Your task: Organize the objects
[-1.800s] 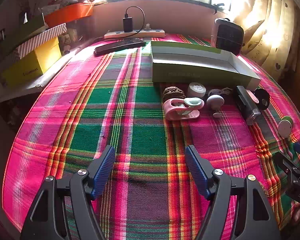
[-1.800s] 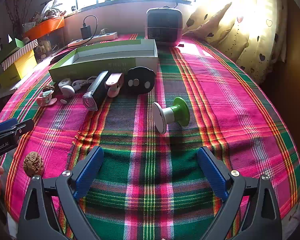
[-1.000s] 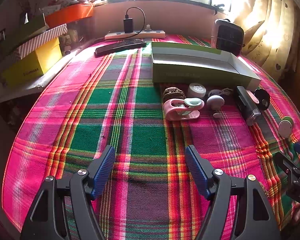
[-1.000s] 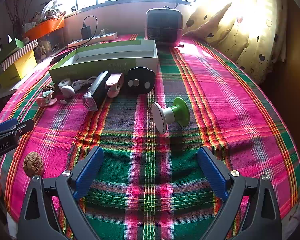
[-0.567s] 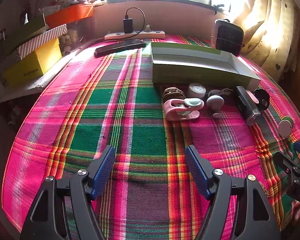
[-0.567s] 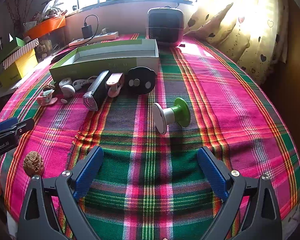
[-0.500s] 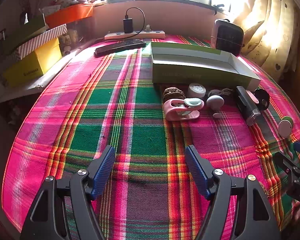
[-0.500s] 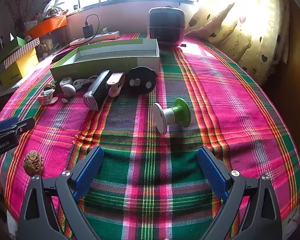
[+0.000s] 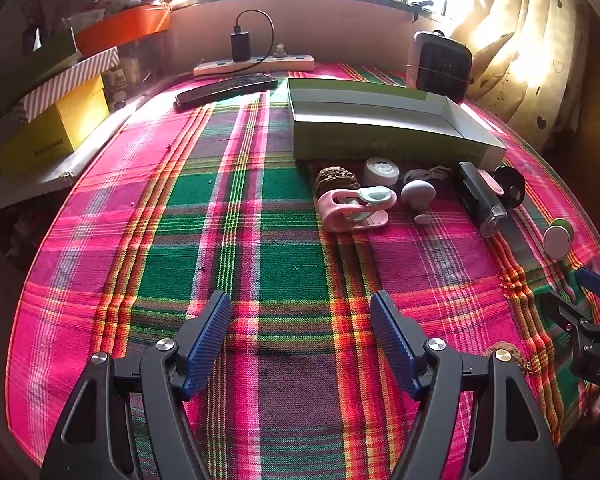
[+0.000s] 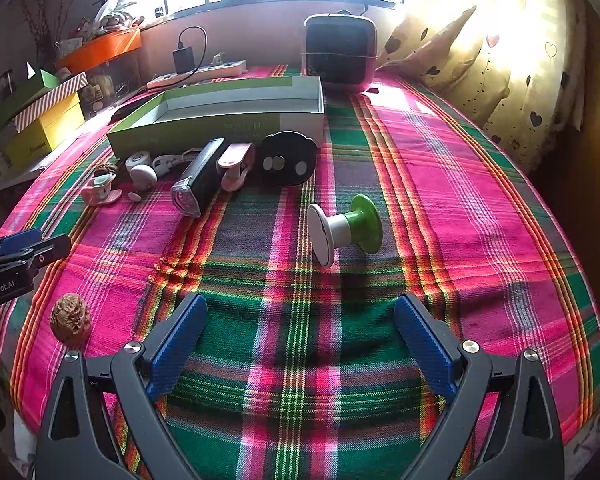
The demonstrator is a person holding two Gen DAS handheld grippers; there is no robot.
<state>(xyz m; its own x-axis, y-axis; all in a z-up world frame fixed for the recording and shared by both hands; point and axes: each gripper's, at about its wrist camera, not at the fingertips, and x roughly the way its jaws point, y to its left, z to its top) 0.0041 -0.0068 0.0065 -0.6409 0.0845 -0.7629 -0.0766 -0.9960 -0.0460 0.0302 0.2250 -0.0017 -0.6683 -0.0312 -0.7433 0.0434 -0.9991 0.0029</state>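
Observation:
An open green-and-white box [image 9: 384, 124] [image 10: 220, 116] lies on the plaid cloth. In front of it sit a pink clip [image 9: 354, 210], a walnut [image 9: 336, 178], a white round cap [image 9: 381, 171], a grey knob [image 9: 418, 194], a black lamp [image 9: 480, 198] [image 10: 198, 178] and a black disc [image 10: 287, 158]. A green-and-white spool [image 10: 342, 230] lies on its side ahead of my right gripper [image 10: 300, 326], which is open and empty. My left gripper [image 9: 300, 330] is open over bare cloth. A second walnut [image 10: 70, 318] rests near the front edge.
A black fan heater [image 10: 340, 54] stands behind the box. A power strip with charger [image 9: 254, 64] and a dark remote [image 9: 226, 88] lie at the back. Yellow and striped boxes [image 9: 56, 120] are stacked at the left. Curtains [image 10: 520, 60] hang at the right.
The right wrist view has shifted very slightly toward the objects. The left gripper and all the objects stay where they were.

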